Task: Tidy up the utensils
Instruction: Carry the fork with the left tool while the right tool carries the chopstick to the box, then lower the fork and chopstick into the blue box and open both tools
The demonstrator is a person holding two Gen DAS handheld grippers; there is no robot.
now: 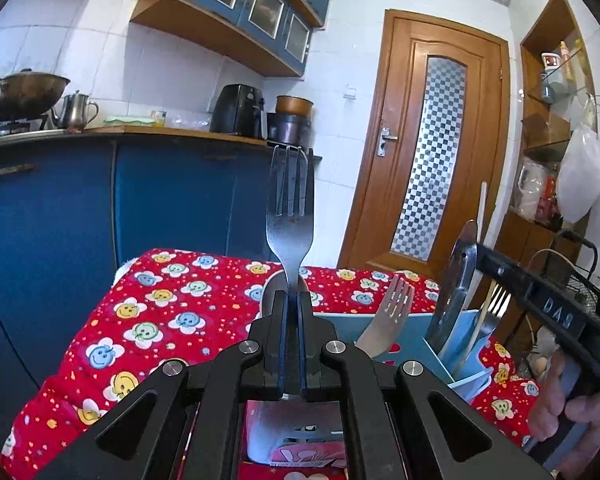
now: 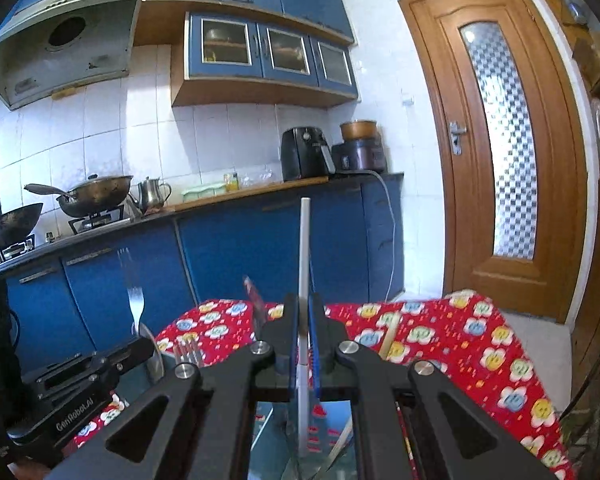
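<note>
- The fork [image 1: 290,216] stands nearly upright in the left gripper [image 1: 292,308], tines up against the blue cabinets; its neck is pinched between the closed jaws and its handle runs down out of sight behind them. Its long axis lies along the fingers, pointing away from the camera.
- The white chopstick [image 2: 304,264] is held the same way in the right gripper [image 2: 303,320]: jaws shut on its lower part, the stick rising straight up and forward, its lower end reaching below the fingers.
- The light-blue utensil holder [image 1: 416,334] sits on the table ahead and to the right of the left jaws, just beside them and lower. Another fork [image 1: 392,312], a spatula-like steel tool [image 1: 456,296] and other cutlery already stand in its compartments; which slot each occupies I cannot tell.
- In the left wrist view the right gripper [image 1: 484,258] hangs over the holder's right end, so it looks nearer to a slot than the left.
- My reading: the held fork must travel rightward and down, handle end first, so its near-vertical axis already suits the drop.
- Around it all lies the red flowered tablecloth [image 1: 172,312].
</note>
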